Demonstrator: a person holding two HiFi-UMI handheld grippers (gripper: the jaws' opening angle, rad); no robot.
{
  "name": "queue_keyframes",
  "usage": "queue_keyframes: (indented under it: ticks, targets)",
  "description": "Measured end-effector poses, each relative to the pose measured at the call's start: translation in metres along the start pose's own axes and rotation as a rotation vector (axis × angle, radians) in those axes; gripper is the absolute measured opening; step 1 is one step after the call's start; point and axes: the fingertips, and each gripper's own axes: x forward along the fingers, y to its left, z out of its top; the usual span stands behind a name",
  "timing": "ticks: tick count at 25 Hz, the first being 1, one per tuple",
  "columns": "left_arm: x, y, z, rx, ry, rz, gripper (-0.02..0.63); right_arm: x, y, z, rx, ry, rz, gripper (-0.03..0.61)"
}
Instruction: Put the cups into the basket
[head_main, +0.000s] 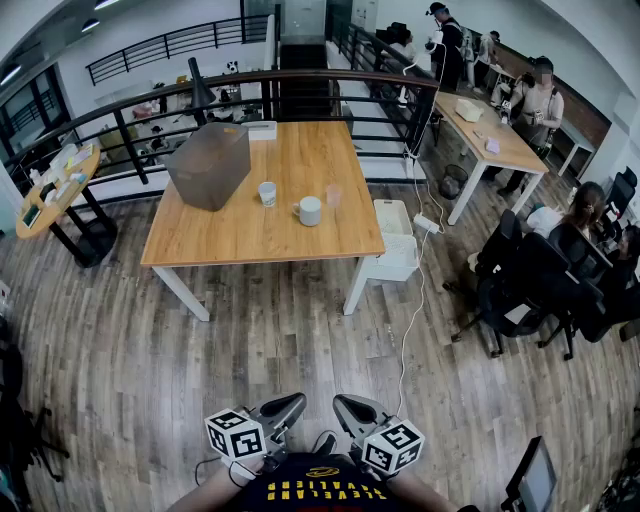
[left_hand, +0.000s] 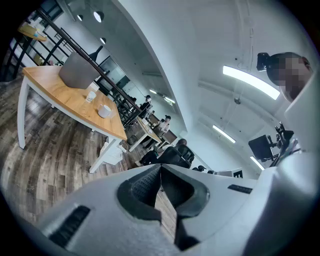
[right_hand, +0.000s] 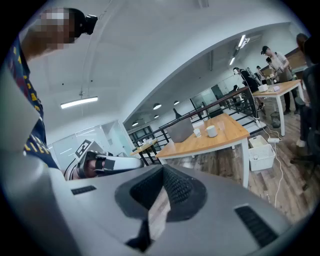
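Note:
A wooden table (head_main: 250, 235) stands a few steps ahead. On it a grey translucent basket (head_main: 208, 165) sits at the back left. To its right stand a small patterned cup (head_main: 267, 193), a white mug (head_main: 309, 210) and a clear glass (head_main: 333, 196). My left gripper (head_main: 296, 403) and right gripper (head_main: 343, 403) are held close to my body, far from the table, both shut and empty. The left gripper view shows its shut jaws (left_hand: 160, 167) with the basket (left_hand: 77, 70) and mug (left_hand: 105, 111) far off. The right gripper view shows its shut jaws (right_hand: 162, 169) and the distant mug (right_hand: 212, 131).
A white crate (head_main: 392, 240) stands by the table's right legs, with a cable (head_main: 412, 300) trailing over the wood floor. A black railing (head_main: 150, 100) runs behind the table. People sit in office chairs (head_main: 530, 280) at the right. A second table (head_main: 490, 130) stands at the back right.

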Motion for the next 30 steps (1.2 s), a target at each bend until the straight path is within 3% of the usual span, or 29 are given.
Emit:
queue_keyframes:
  ticks: [16,26,30]
  targets:
    - [0.022,0.012,0.005,-0.022,-0.013,0.039,0.011,0.008,-0.03,0.011,-0.021,-0.01,-0.004,0.014]
    - [0.05,0.065,0.072,-0.029,-0.011,0.005,0.011,0.075,-0.065,0.046,-0.021,0.028,-0.075,0.014]
    - [0.055,0.098,0.106,0.019,0.008,0.022,0.011,0.113,-0.076,0.065,-0.026,0.032,-0.102,0.014]
